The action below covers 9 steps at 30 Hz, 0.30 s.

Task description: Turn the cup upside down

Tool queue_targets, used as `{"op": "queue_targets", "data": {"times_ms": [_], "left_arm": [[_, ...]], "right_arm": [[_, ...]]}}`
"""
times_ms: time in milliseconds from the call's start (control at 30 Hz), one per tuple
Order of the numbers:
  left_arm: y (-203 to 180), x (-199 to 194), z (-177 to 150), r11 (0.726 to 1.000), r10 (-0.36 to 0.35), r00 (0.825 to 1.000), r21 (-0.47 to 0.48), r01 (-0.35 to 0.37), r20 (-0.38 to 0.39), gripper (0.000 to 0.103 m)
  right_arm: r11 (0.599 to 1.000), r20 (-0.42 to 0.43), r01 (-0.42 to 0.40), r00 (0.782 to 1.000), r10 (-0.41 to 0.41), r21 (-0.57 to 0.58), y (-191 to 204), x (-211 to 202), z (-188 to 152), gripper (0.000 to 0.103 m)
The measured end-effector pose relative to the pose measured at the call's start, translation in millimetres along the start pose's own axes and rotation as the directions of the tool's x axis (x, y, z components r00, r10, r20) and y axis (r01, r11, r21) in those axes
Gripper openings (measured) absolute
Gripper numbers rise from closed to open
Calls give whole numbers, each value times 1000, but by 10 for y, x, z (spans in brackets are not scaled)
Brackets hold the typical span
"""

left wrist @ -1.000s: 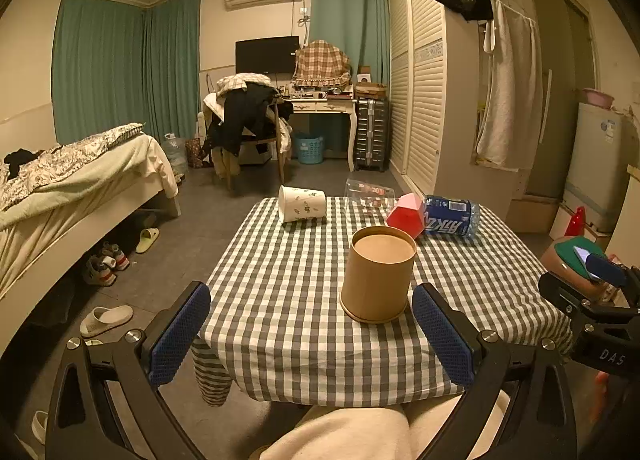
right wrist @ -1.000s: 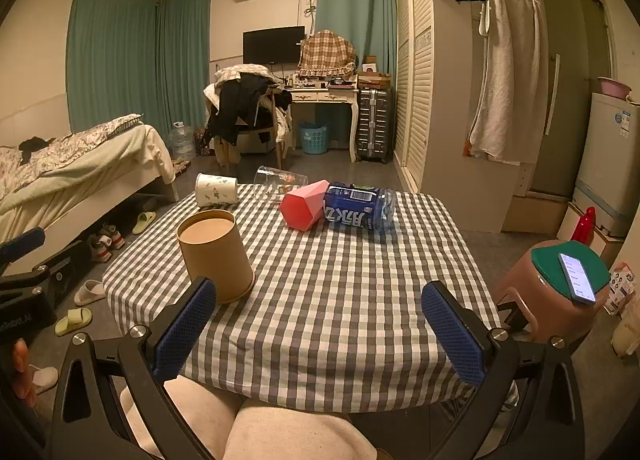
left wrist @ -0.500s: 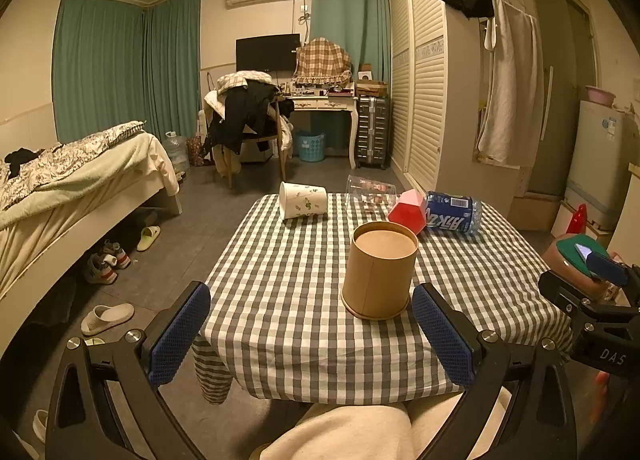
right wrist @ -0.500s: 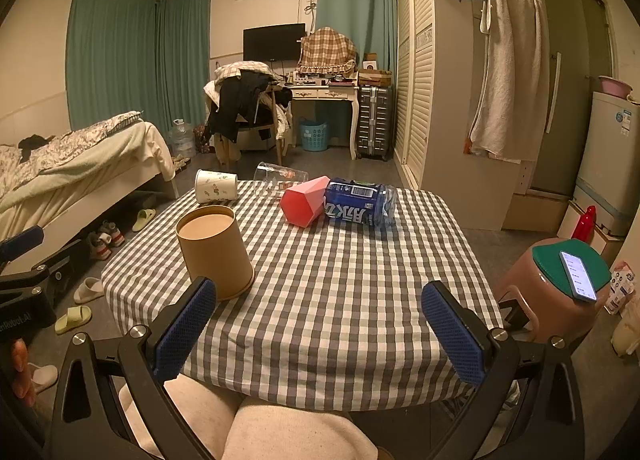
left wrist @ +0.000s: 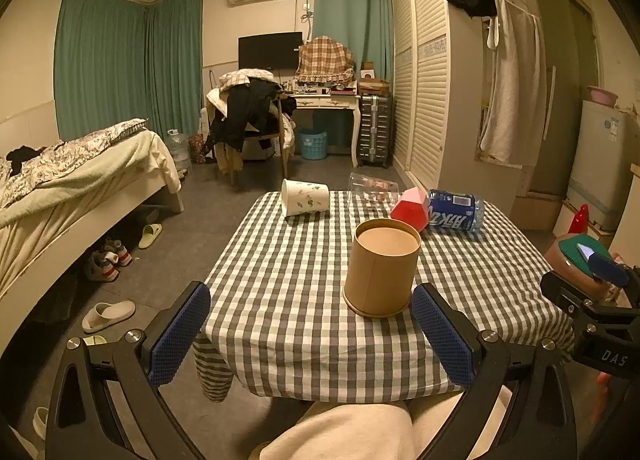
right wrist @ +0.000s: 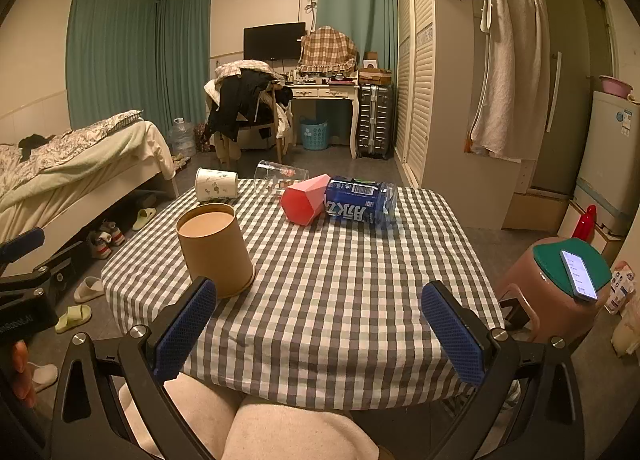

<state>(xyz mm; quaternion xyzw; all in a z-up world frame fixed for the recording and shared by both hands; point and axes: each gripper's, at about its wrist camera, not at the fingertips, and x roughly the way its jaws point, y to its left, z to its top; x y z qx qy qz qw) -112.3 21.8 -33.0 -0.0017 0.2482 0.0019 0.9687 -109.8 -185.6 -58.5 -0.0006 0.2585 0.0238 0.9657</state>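
A brown paper cup (left wrist: 380,268) stands upside down, wide rim on the checked tablecloth (left wrist: 288,292), near the front of the table; it also shows in the right wrist view (right wrist: 216,248). My left gripper (left wrist: 310,336) is open and empty, held back at the table's front edge, with the cup just ahead of its right finger. My right gripper (right wrist: 318,336) is open and empty at the front edge, with the cup ahead of its left finger. Neither touches the cup.
At the table's far side lie a white patterned cup (left wrist: 305,197), a clear glass (left wrist: 372,188), a red faceted cup (left wrist: 410,209) and a blue bottle (left wrist: 456,215), all on their sides. A stool with a phone (right wrist: 578,274) stands right. A bed is on the left.
Both grippers have drifted slightly; the view has shifted a little. The brown cup has not moved and both grippers stay open.
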Motion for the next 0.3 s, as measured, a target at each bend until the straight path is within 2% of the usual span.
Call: {"op": "queue_targets", "data": {"times_ms": [300], "left_arm": [[-3,35,-7,1000,-4,1000,-5,4,-10,103]], "right_arm": [[1000,-7,-4,1000,4,-6,12,18,-15,103]]}}
